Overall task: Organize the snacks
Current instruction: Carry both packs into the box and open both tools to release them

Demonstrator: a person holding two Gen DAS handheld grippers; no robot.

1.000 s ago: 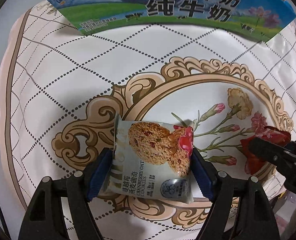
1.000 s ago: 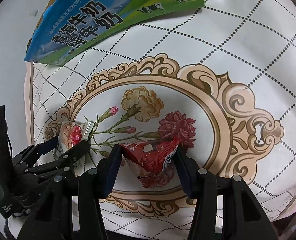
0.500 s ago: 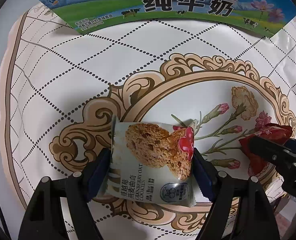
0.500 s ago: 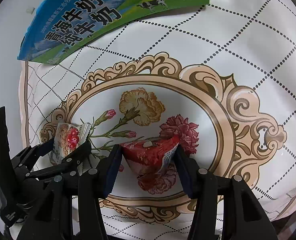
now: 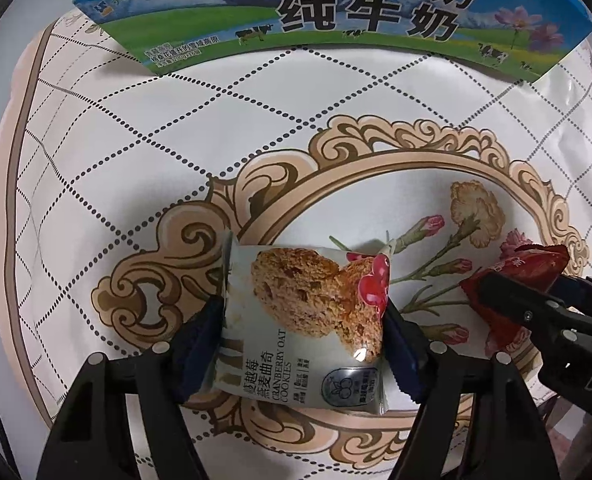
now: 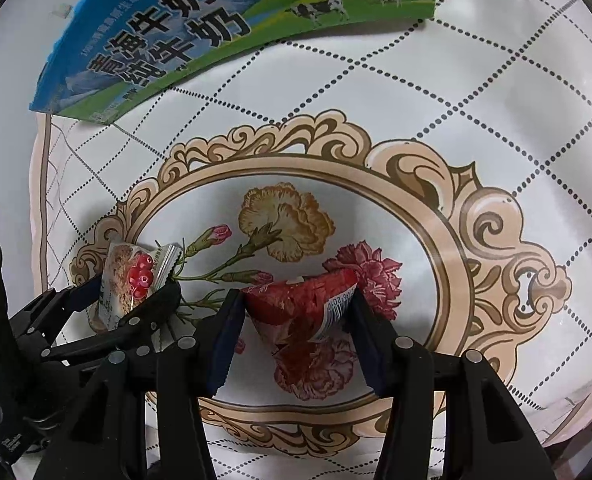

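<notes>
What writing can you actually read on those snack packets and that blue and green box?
"青海牛奶 纯牛奶": large black characters on the blue and green milk carton.
"CRANBERRY OAT COOKIES": on the cookie packet between the left claw's pads, which are closing on it.
"蔓越莓燕麦曲奇": beside that English line.
Carton small print, the packet's round seal and the label on the red packet in the right claw: too small or blurred to read.

Even, soft indoor light; short shadows fall beneath the packets. A small glare spot sits on the cookie packet (image 5: 302,312) (glossy film). Fisheye bending and dark vignetting at the edges.
</notes>
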